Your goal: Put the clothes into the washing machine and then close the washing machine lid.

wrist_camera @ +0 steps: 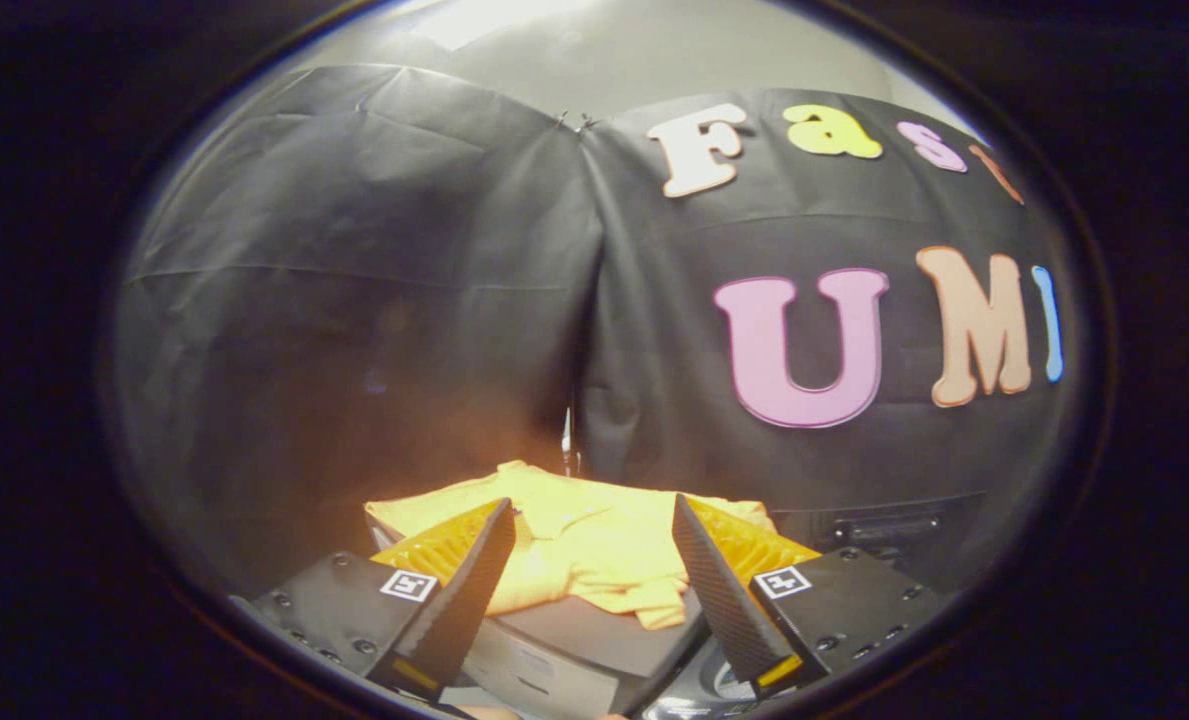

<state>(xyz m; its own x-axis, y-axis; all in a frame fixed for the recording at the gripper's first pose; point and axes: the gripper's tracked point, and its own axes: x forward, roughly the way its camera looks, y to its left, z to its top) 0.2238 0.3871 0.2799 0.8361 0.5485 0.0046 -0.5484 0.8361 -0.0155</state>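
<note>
A yellow garment (584, 545) lies crumpled on top of a dark flat surface that looks like the washing machine's top (594, 630). My gripper (594, 520) is open, its two fingers spread wide on either side of the cloth. The fingertips (501, 512) reach about level with the cloth's middle, and I cannot tell whether they touch it. A hem of the garment hangs down toward me between the fingers. Whether the dark surface is the lid itself or another panel I cannot tell.
A dark panel with a recessed handle or slot (884, 528) sits to the right behind the right finger. The black booth wall (374, 330) stands close behind the garment. A pale rounded edge (524, 670) of the appliance shows below the fingers.
</note>
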